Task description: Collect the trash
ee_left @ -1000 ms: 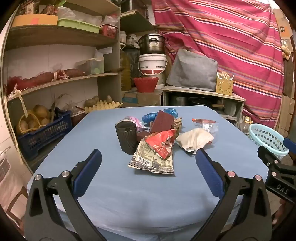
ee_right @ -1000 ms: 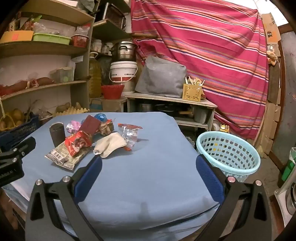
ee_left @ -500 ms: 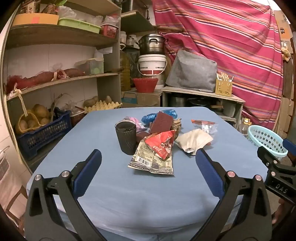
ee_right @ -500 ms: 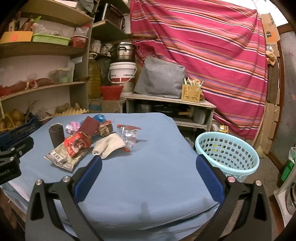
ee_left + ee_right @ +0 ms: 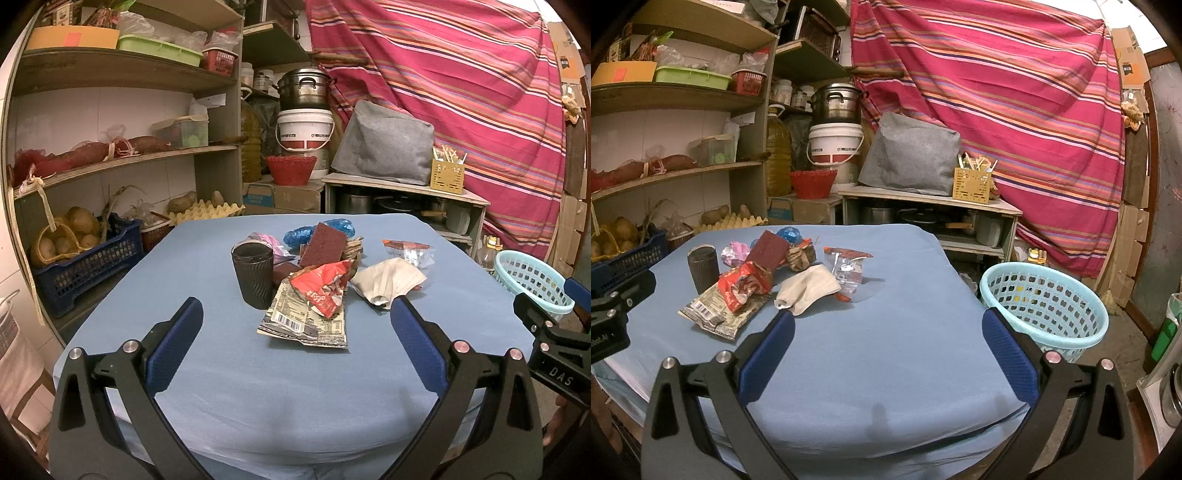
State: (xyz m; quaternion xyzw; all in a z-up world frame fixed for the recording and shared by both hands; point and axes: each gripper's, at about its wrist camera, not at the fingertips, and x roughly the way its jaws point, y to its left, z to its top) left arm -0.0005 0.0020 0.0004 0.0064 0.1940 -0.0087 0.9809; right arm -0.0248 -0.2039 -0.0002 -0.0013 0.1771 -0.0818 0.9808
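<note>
Left wrist view: the left gripper (image 5: 295,325) hung above the desk (image 5: 207,266), jaws spread wide and empty. The trash pile (image 5: 314,273) lay mid-desk, a black cup (image 5: 254,275) upright against it.

Right wrist view: the right gripper (image 5: 886,328) was likewise agape, holding nothing. The basket (image 5: 1043,312) stood on the floor just beside the desk edge. Risk: a careless reach could topple the cup, and light wrappers might slip free short of the basket.
</note>
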